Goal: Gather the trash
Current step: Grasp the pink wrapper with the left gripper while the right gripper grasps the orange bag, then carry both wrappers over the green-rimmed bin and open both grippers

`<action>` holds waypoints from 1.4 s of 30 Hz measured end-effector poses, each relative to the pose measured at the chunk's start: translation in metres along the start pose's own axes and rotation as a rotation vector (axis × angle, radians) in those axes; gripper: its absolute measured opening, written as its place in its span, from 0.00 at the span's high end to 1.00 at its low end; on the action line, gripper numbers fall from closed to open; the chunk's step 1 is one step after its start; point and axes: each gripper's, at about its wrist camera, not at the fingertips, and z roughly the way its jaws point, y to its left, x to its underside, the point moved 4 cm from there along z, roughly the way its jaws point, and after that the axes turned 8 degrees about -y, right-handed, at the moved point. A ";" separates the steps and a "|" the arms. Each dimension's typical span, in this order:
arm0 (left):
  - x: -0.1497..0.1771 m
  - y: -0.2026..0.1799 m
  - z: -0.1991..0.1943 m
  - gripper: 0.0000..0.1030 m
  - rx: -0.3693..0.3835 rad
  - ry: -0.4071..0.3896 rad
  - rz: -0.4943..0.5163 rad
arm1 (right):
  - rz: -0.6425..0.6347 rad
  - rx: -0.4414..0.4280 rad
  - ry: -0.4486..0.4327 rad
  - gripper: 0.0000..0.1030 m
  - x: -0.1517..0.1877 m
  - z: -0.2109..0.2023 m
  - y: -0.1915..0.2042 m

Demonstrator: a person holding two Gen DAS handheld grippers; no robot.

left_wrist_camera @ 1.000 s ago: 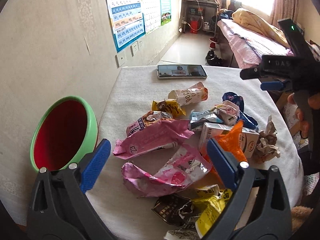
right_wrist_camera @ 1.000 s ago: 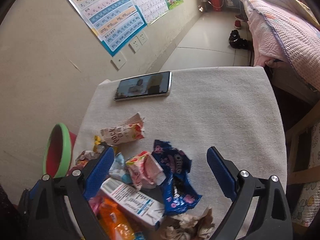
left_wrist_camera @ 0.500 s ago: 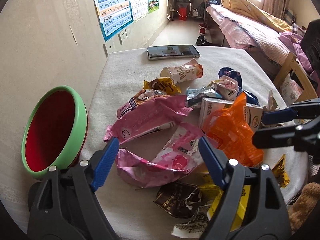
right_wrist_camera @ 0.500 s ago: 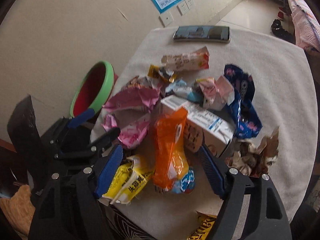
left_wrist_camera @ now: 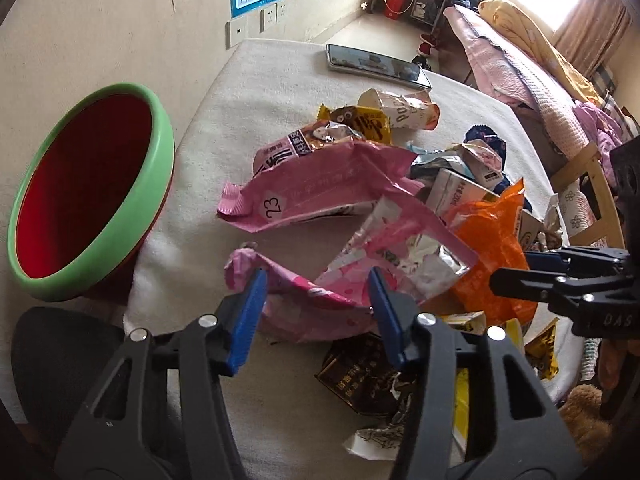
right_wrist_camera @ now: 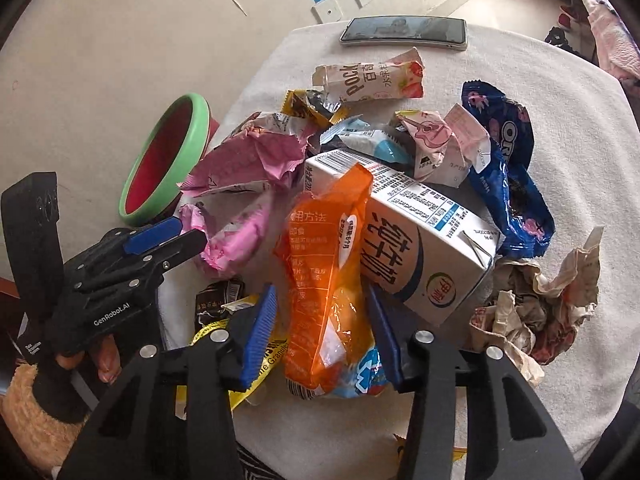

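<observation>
Both tools hang low over a heap of wrappers on the cloth-covered bench (left_wrist_camera: pixel 248 92). The left tool (left_wrist_camera: pixel 316 300) is closing with a crumpled pink wrapper (left_wrist_camera: pixel 320 304) between its blue pads; the pads stand beside the foil and I cannot see them pressing it yet. The right tool (right_wrist_camera: pixel 320 328) is closing around an orange packet (right_wrist_camera: pixel 324 280), whose lower end sits between the pads; whether they already squeeze it I cannot tell.

The left wrist view alone shows the inside of the green-rimmed red bin (left_wrist_camera: pixel 156 184), just beside the bench's edge against the wall, and a bed (left_wrist_camera: pixel 520 64) across the room. It also catches the right tool side-on at the far right, next to the orange packet.

The right wrist view opens up the far side of the heap: a white milk carton (right_wrist_camera: pixel 420 248) lying behind the orange packet, a blue Oreo wrapper (right_wrist_camera: pixel 508 176) beside it, a ball of crumpled paper (right_wrist_camera: pixel 532 304), and a Pocky packet (right_wrist_camera: pixel 372 78) near a phone (right_wrist_camera: pixel 404 32) at the bench's far edge. At its left edge the left tool appears from the side, with a person's fingers (right_wrist_camera: pixel 108 360) wrapped round its grip.
</observation>
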 end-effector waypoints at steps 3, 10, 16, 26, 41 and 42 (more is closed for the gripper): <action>0.001 -0.005 0.006 0.56 -0.008 0.016 0.017 | -0.009 -0.004 -0.012 0.71 -0.001 0.000 0.000; 0.001 0.008 0.006 0.87 0.021 0.016 -0.063 | -0.036 -0.049 -0.064 0.82 -0.009 -0.008 0.010; -0.010 0.010 -0.010 0.96 0.023 -0.041 -0.068 | -0.064 -0.076 -0.156 0.82 -0.019 -0.026 0.018; -0.050 0.029 -0.053 0.96 -0.035 -0.203 -0.057 | -0.091 -0.107 -0.271 0.90 -0.042 -0.050 0.035; -0.053 0.075 -0.062 0.96 -0.107 -0.223 -0.133 | -0.152 -0.011 -0.119 0.48 -0.025 -0.006 0.035; -0.052 0.074 -0.061 0.96 -0.105 -0.223 -0.132 | -0.166 0.012 -0.102 0.48 -0.021 -0.001 0.035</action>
